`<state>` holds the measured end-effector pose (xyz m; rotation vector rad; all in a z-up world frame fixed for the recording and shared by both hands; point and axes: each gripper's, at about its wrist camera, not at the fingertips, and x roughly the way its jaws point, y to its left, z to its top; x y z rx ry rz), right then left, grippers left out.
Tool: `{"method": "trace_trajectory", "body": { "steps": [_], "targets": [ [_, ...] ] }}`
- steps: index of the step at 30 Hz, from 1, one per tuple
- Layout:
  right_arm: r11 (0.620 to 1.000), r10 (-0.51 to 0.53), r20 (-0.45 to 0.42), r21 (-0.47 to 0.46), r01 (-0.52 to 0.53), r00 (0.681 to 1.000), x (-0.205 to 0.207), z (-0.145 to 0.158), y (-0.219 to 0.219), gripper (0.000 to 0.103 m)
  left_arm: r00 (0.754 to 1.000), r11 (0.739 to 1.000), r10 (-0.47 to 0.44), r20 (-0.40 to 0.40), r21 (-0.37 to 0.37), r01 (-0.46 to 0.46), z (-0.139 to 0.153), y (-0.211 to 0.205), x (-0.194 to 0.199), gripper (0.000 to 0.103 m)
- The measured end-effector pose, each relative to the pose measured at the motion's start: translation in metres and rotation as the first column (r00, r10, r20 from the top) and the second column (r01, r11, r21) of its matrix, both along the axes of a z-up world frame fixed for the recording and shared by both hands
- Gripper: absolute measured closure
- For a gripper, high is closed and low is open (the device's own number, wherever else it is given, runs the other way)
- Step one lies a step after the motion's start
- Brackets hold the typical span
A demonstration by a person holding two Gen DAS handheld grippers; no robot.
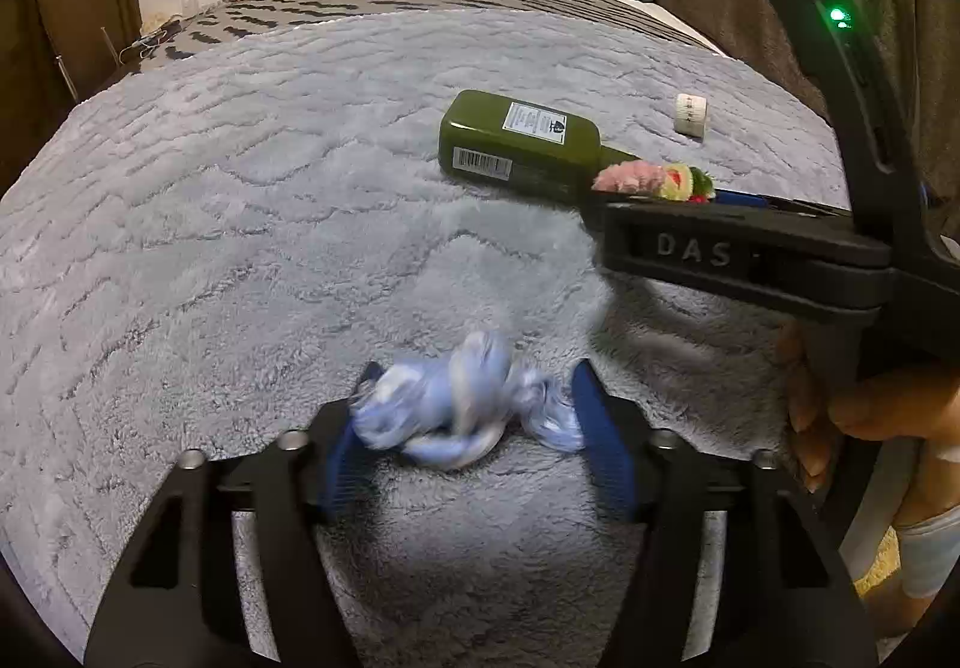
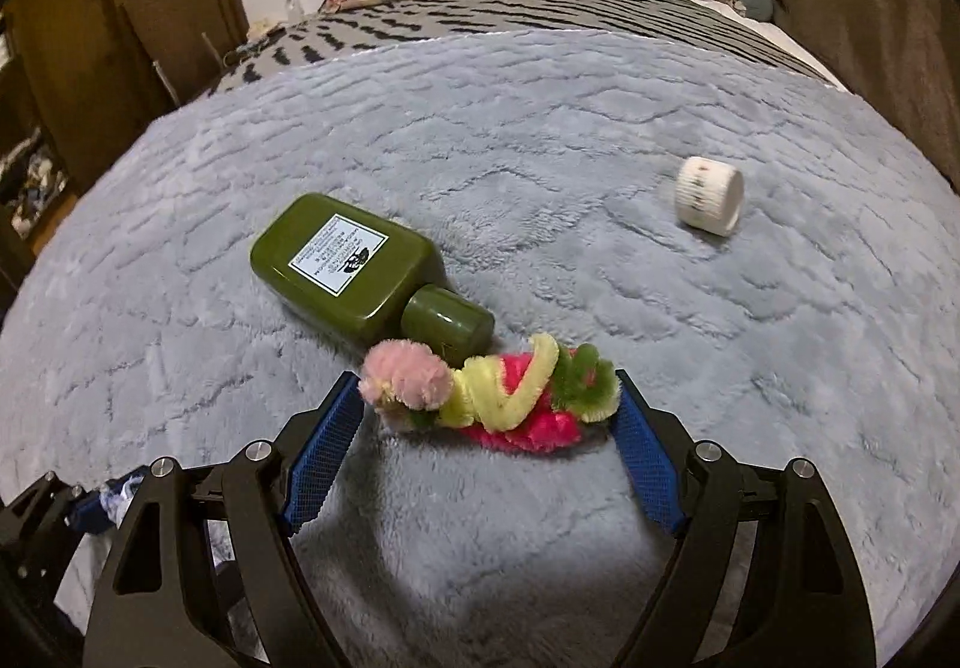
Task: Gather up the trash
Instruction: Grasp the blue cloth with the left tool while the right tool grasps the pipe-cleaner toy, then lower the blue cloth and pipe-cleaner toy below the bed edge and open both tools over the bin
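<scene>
On the grey fluffy bed blanket [image 2: 540,128], the left hand-held gripper [image 1: 468,416] clenches a crumpled pale-blue wrapper [image 1: 456,416]. Just below the flat olive-green plastic bottle [image 2: 354,266], the right hand-held gripper [image 2: 486,398] brackets a pink-yellow-green pipe-cleaner bundle [image 2: 498,392], pads touching its ends.

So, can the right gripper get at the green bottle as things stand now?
Probably not directly: the fuzzy pipe-cleaner bundle fills the right gripper and lies between it and the green bottle, whose cap touches the bundle.
</scene>
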<state>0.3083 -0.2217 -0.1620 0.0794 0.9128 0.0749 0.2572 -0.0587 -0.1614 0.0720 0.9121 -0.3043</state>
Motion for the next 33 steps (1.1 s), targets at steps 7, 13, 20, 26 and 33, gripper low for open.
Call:
{"method": "trace_trajectory", "body": {
  "steps": [7,13,20,26,33],
  "targets": [
    [1.000,0.001,0.029,-0.005,-0.001,1.000,-0.015,0.006,-0.009,0.030,0.999,0.999,-0.033,0.006,0.002,0.033,0.005,-0.004,-0.005,0.070],
    [1.000,0.000,0.060,-0.011,0.001,0.998,-0.042,0.017,-0.019,0.030,0.998,0.999,-0.048,0.041,0.008,0.048,0.017,-0.007,-0.018,0.073],
    [1.000,0.020,0.137,-0.015,-0.019,0.990,-0.093,0.050,-0.027,0.030,0.993,0.999,-0.047,0.105,0.012,0.046,0.047,-0.005,-0.048,0.074],
    [0.999,0.044,0.211,-0.016,-0.041,0.977,-0.144,0.083,-0.029,0.029,0.985,0.999,-0.043,0.167,0.011,0.042,0.076,-0.003,-0.090,0.074],
    [0.998,0.067,0.292,-0.006,-0.068,0.954,-0.211,0.110,-0.031,0.029,0.970,0.999,-0.039,0.238,-0.010,0.042,0.101,0.003,-0.153,0.074]
  ]
}}
